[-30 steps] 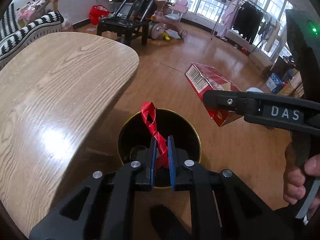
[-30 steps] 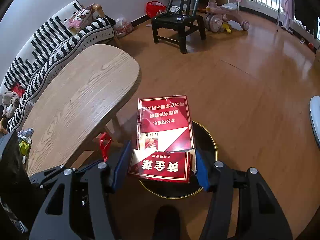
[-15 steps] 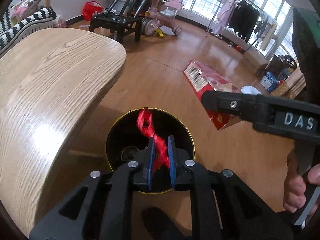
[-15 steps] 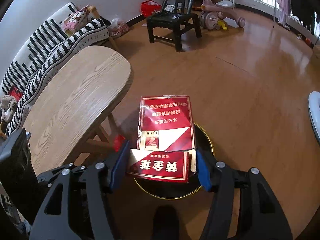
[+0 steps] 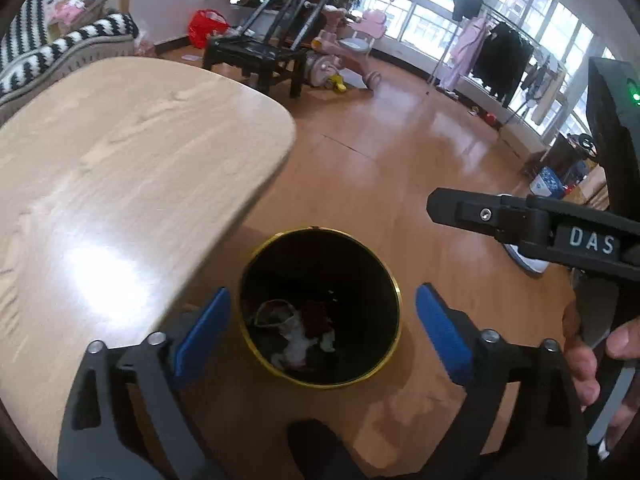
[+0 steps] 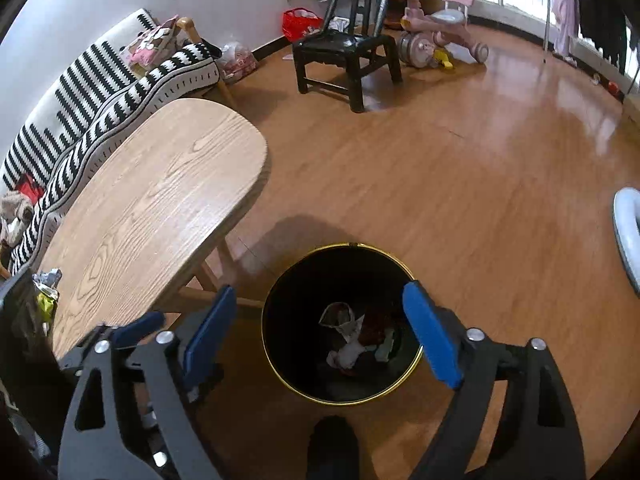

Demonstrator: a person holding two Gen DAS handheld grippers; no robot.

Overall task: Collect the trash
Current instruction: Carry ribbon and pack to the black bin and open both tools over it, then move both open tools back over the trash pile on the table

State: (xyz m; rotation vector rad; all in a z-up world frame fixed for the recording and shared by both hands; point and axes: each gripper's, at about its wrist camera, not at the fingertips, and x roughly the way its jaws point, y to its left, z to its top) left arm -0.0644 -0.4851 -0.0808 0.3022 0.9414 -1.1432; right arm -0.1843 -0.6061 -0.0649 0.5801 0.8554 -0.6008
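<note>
Glossy wooden floor [image 6: 460, 184] runs through this living room, and on it, hard by the rounded end of a pale wood table [image 6: 160, 208], stands a black bin with a gold rim [image 5: 394, 280]. At the bottom of the bin lies the trash [image 5: 302, 330]: crumpled white paper, a dark red piece and a pale greenish scrap, all loose in a heap. Both tools hang above the bin's mouth with nothing in them. On the left gripper [image 5: 322, 330] the blue pads [image 5: 202, 330] are spread wide to either side of the rim, and the trash sits far below, between them but untouched. On the right gripper [image 6: 320, 332] the fingers [image 6: 432, 336] are likewise parted, one over the bin's right edge, the other off to its left. From the left camera the right tool reaches in from the side, a bare hand [image 5: 588, 356] on its handle. Farther off are a black chair [image 6: 344, 48], a pink ride-on toy [image 6: 436, 36] and a striped sofa [image 6: 120, 80].
</note>
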